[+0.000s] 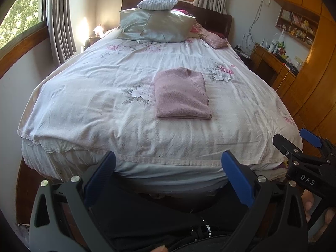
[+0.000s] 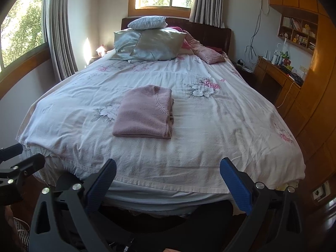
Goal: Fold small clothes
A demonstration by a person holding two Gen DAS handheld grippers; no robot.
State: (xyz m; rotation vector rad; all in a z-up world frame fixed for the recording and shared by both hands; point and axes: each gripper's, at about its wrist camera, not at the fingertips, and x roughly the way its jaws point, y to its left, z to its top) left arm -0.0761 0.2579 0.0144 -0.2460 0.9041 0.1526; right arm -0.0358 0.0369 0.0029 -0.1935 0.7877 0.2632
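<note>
— Where did the two tools stand at that moment?

— The left gripper (image 1: pixel 168 163) was held back at the foot of the bed (image 1: pixel 126 126), its blue pads spread wide with nothing between them. The right gripper (image 2: pixel 168 170) was the same: spread, empty, low by the person's lap. In the left wrist view the right one showed at the far right edge, clear of the bedding.

— And the garment?

— The pink knit sweater (image 1: pixel 181 94) lay near the middle of the floral bedsheet (image 1: pixel 94 96), already a compact rectangle, neckline seam on top, layered edges stacked along its right side. Both grippers were well apart from it.

— So what was the step in hand?

— I judged the fold finished, or nearly so, and the step a retreat and a check. The right-side layers looked slightly uneven in the right wrist view, a lower layer peeking out beyond the top one.

— How would one have done that well?

— Had a tidy-up been wanted, I would have come in low from the near edge, pinched only the stray lower layer at its corner, and nudged it under, without lifting the stack. Knit is soft and drags; a high lift would have pulled the fold open. Otherwise, keeping both tools spread and clear of the sheet seemed right, since snagging the loose bedsheet could have shifted the sweater.

— Anything else nearby?

— Only the pillows (image 1: pixel 159 27) at the headboard, far off.
</note>
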